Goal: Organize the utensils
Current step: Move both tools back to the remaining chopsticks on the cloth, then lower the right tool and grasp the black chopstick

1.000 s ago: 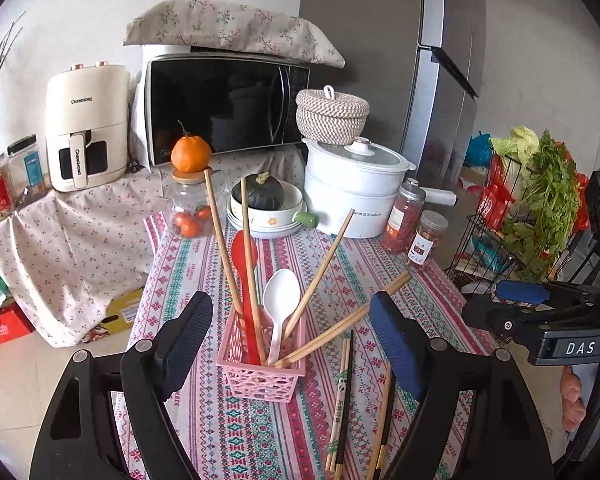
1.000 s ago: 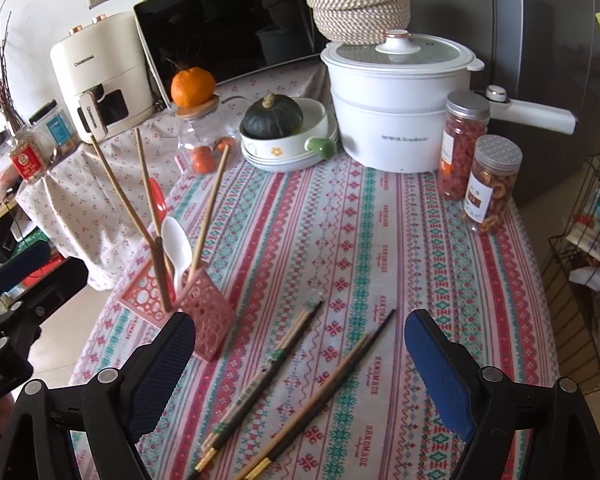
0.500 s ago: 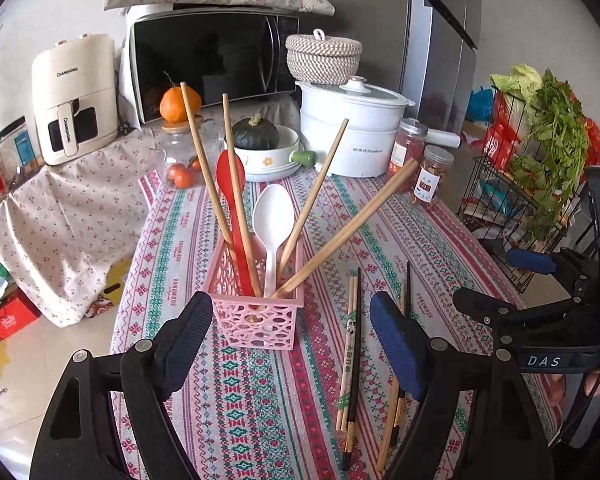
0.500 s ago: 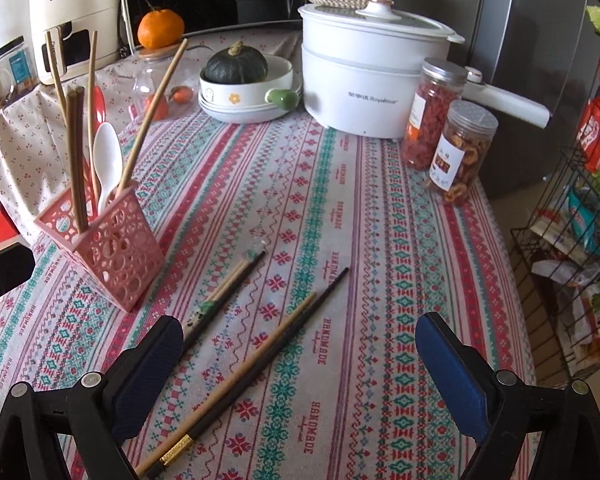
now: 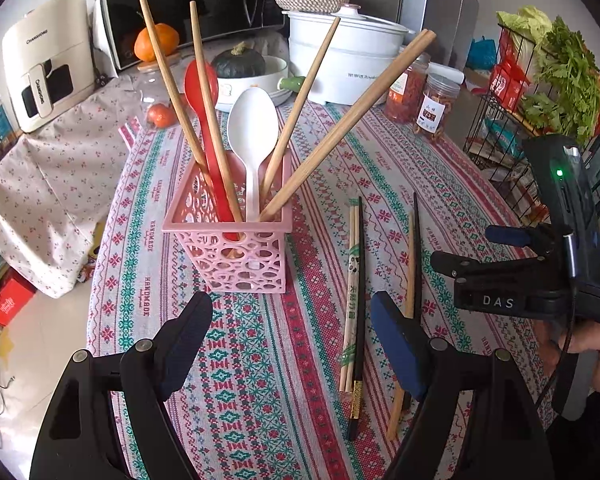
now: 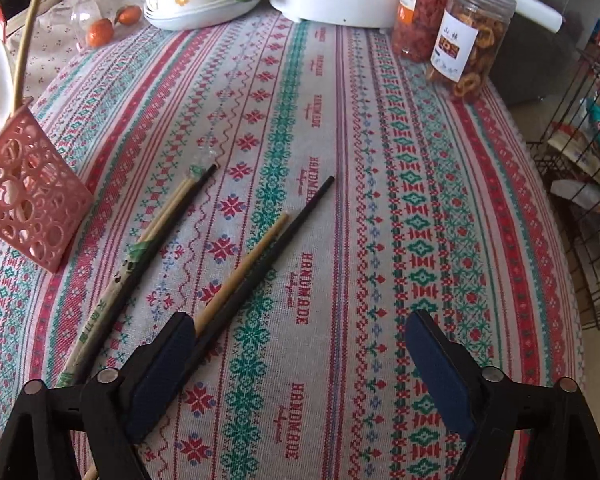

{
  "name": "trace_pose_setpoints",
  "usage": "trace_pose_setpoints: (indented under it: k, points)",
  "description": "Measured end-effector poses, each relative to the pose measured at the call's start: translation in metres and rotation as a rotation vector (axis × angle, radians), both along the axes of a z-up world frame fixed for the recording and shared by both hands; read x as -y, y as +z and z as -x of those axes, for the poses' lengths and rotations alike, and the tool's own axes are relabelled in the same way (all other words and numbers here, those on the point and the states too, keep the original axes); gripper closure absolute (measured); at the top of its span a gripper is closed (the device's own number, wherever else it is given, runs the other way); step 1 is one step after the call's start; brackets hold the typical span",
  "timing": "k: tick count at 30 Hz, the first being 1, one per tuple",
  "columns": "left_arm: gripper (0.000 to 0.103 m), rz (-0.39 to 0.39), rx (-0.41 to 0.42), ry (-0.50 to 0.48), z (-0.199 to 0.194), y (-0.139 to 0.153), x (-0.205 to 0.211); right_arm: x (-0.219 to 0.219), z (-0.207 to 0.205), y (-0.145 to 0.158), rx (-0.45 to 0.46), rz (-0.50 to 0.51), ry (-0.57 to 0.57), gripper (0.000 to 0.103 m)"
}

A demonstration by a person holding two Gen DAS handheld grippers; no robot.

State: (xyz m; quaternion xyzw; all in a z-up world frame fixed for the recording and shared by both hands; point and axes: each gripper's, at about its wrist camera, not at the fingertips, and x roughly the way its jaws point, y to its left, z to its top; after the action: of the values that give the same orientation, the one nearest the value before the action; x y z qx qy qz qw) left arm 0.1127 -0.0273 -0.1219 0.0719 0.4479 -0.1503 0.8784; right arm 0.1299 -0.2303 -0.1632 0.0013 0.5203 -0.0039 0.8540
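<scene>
A pink perforated basket [image 5: 236, 256] holds several wooden chopsticks, a red spoon [image 5: 200, 80] and a white spoon [image 5: 252, 120]. To its right on the striped tablecloth lie a paper-wrapped chopstick pair [image 5: 352, 280] beside a black chopstick [image 5: 360, 300], then a bare wooden chopstick [image 6: 248, 264] and another black chopstick [image 6: 292, 228]. My left gripper [image 5: 288, 320] hangs open just in front of the basket, with nothing between its pads. My right gripper [image 6: 302, 326] is low over the cloth, its jaws closing on nothing. The wooden and black chopsticks run under its left finger [image 6: 168, 352].
At the back stand a white pot [image 5: 340, 64], a bowl with a dark squash [image 5: 240, 64] and two snack jars [image 6: 472, 40]. An air fryer [image 5: 48, 60] sits far left. A wire rack with greens [image 5: 560, 80] stands beyond the table's right edge.
Both grippers have come down toward the table and tipped further downward, so basket and chopsticks look nearer. The right gripper's jaws stand a little narrower than half a second ago.
</scene>
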Motion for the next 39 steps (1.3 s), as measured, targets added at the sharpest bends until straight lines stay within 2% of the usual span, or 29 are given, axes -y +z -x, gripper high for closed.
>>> trace_pose_setpoints:
  k: [2,4,6,11,18,20,22,25,28,33,34,36,38,39]
  points:
    - [0.020,-0.013,-0.001,-0.009,0.000,-0.001,0.002,0.001,-0.005,-0.008,-0.029,-0.029,-0.003,0.025]
    - [0.020,-0.014,-0.009,-0.016,0.000,-0.002,0.003,-0.002,-0.010,-0.015,-0.055,-0.042,-0.003,0.035]
    - [0.020,-0.012,-0.015,-0.019,0.000,-0.003,0.004,-0.003,-0.012,-0.019,-0.054,-0.066,0.002,0.040]
    - [0.020,-0.012,-0.016,-0.033,0.002,-0.001,0.004,-0.013,-0.010,-0.021,-0.086,-0.009,0.024,0.043]
    - [0.020,0.002,-0.011,-0.050,0.005,0.003,0.004,-0.010,-0.010,-0.019,-0.103,-0.004,0.025,0.052]
    - [0.020,-0.005,-0.014,-0.054,0.006,0.003,0.005,-0.012,-0.010,-0.018,-0.118,0.003,0.040,0.058]
    - [0.020,-0.009,-0.015,-0.062,0.008,0.003,0.006,-0.014,-0.009,-0.017,-0.138,0.004,0.071,0.072]
    - [0.022,-0.015,-0.027,-0.074,0.010,0.002,0.006,-0.008,-0.005,-0.016,-0.168,-0.006,0.079,0.087]
    - [0.029,-0.013,-0.055,-0.102,0.012,-0.001,0.011,0.009,-0.001,-0.015,-0.205,-0.039,0.048,0.093]
    - [0.042,-0.001,-0.151,-0.190,0.015,-0.013,0.039,0.037,0.009,-0.011,-0.247,-0.111,0.012,0.093]
    - [0.044,-0.004,-0.167,-0.209,0.015,-0.017,0.049,0.045,0.010,-0.010,-0.242,-0.142,-0.006,0.089]
    - [0.055,-0.034,-0.182,-0.247,0.012,-0.025,0.072,0.061,0.010,-0.010,-0.244,-0.182,-0.049,0.083]
    - [0.063,-0.067,-0.179,-0.263,0.004,-0.033,0.093,0.072,0.011,-0.009,-0.239,-0.221,-0.067,0.079]
    - [0.063,-0.074,-0.186,-0.258,-0.002,-0.037,0.102,0.076,0.011,-0.008,-0.238,-0.230,-0.068,0.077]
